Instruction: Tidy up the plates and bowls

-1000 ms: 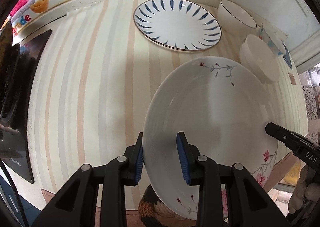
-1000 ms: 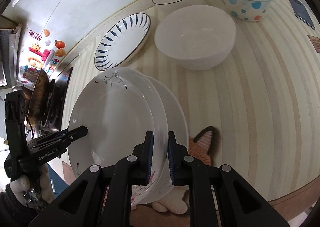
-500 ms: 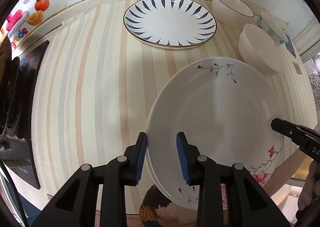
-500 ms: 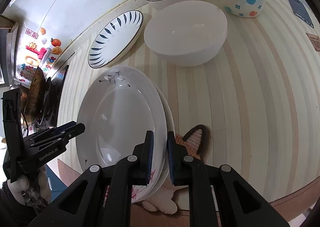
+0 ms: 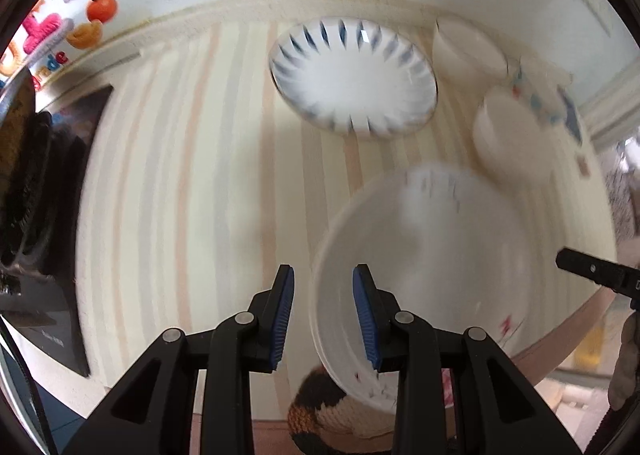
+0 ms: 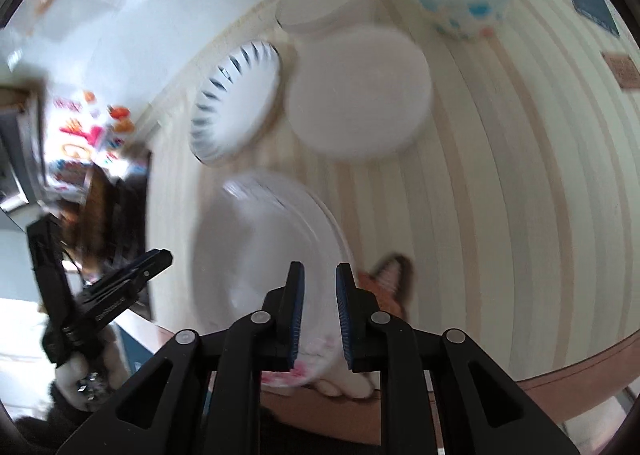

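Floral plate (image 5: 432,275) now flat on striped counter (image 5: 180,195) near front edge, stacked on its twin. Right gripper (image 6: 319,315) has let go, jaws parted (frames blurred). Left gripper (image 5: 322,315) apart, straddling rim. Stack done; blue-petal plate (image 5: 354,85) next, probably.

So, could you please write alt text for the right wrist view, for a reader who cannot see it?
Motion-blurred fisheye view: the right gripper, jaws open, straddles the near rim of a white floral plate on a striped countertop. Behind it are a blue-patterned plate and three bowls; the left gripper shows at the left edge.
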